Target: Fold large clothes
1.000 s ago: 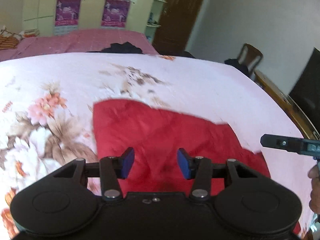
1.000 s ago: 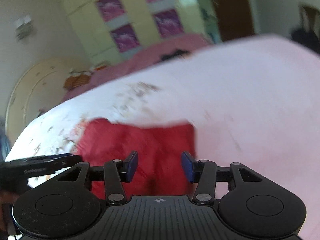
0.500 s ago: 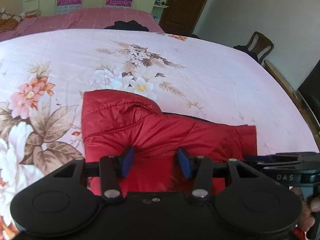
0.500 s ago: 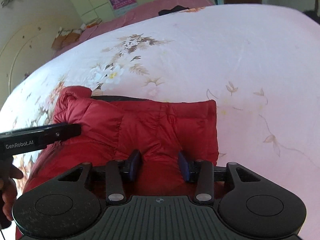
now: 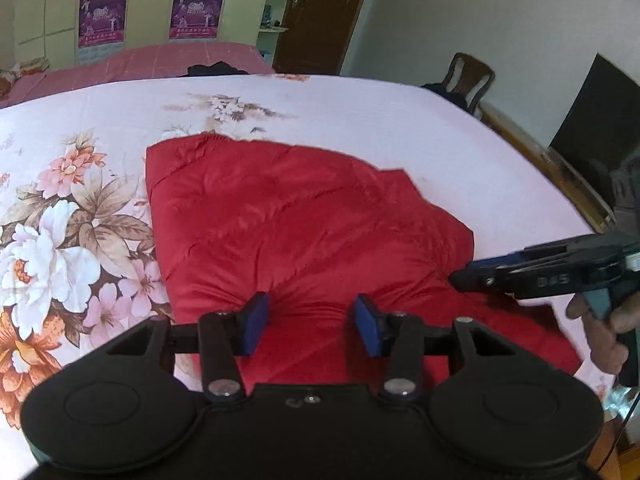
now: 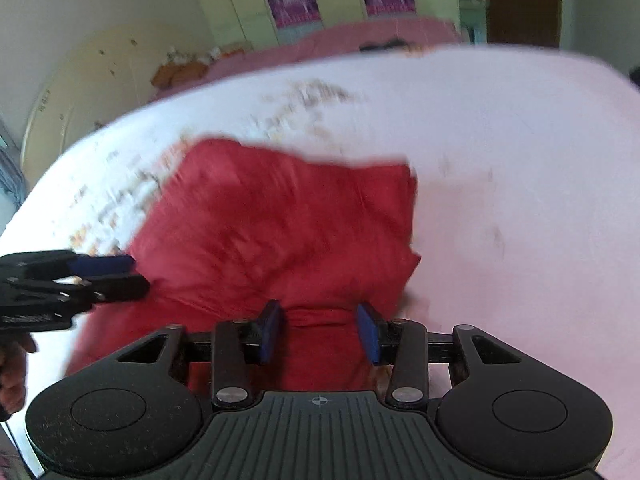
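The red padded jacket (image 5: 304, 232) lies folded on the floral bedsheet (image 5: 60, 220) of the bed. My left gripper (image 5: 310, 326) and right gripper (image 6: 320, 332) hover over its near edge, both spread wide, holding nothing.

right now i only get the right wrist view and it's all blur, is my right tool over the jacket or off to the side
observer: the left wrist view shows the right tool with its tip over the right side of the red jacket; I cannot tell if they touch.
operator: anything past the bed on that side
observer: a wooden chair stands beyond the far right corner of the bed.
operator: and nearer to me
observer: a black screen stands along the bed's right side.
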Tool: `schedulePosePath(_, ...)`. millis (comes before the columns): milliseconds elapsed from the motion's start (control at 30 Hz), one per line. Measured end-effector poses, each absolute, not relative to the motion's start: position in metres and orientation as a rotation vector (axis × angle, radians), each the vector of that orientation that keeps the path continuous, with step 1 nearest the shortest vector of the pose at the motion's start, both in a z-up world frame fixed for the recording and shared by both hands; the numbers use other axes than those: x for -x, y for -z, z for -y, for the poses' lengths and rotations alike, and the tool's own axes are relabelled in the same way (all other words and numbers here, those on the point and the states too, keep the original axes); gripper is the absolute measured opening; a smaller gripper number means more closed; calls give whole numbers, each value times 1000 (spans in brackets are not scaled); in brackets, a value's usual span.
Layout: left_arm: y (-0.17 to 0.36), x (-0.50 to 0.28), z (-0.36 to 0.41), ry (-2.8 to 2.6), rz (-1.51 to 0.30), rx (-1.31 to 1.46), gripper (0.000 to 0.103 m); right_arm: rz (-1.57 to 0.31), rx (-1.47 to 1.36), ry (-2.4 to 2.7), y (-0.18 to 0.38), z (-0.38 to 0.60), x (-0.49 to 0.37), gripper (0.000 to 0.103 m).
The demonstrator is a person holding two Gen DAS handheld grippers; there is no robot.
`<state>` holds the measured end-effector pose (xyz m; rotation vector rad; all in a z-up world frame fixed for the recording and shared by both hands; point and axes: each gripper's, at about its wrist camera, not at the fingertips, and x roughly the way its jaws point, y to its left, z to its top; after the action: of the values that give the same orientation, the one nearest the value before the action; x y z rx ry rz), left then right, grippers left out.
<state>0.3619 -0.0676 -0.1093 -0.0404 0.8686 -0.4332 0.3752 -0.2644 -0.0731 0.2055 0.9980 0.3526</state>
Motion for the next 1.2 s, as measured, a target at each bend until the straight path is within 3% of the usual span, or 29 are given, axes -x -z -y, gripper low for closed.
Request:
schedulePosePath(167,117,-356,70,389,-872,37,47,-1018,-255,-340,87,274,-377,42)
schedulePosePath(367,94,-333,77,371,-832,-16,45,-933,-203,-345,43,279,-353,43)
schedulePosePath(433,90,-324,77,372,-823,-3,46,-877,-186,-370,27,278,-339,72)
schedulePosePath(500,84,-314,76,376,-807,6,46,-842,-161,-415,16,275,-323,72)
schedulePosePath(533,80,-309,77,378,-802,4,46,-837,-148,-431,14,272,-317,72)
schedulePosePath(667,68,-282,79,378,-776,5,46,-828,-88,-498,11,254,-293,46)
schedulePosePath(733,69,-272,80,379,-780,7,46,-825,-77,-519,15,249,-282,41)
schedulePosePath(1200,128,-252,91,352,-821,-52,46,-887,-55,-473,99,238,-265,41)
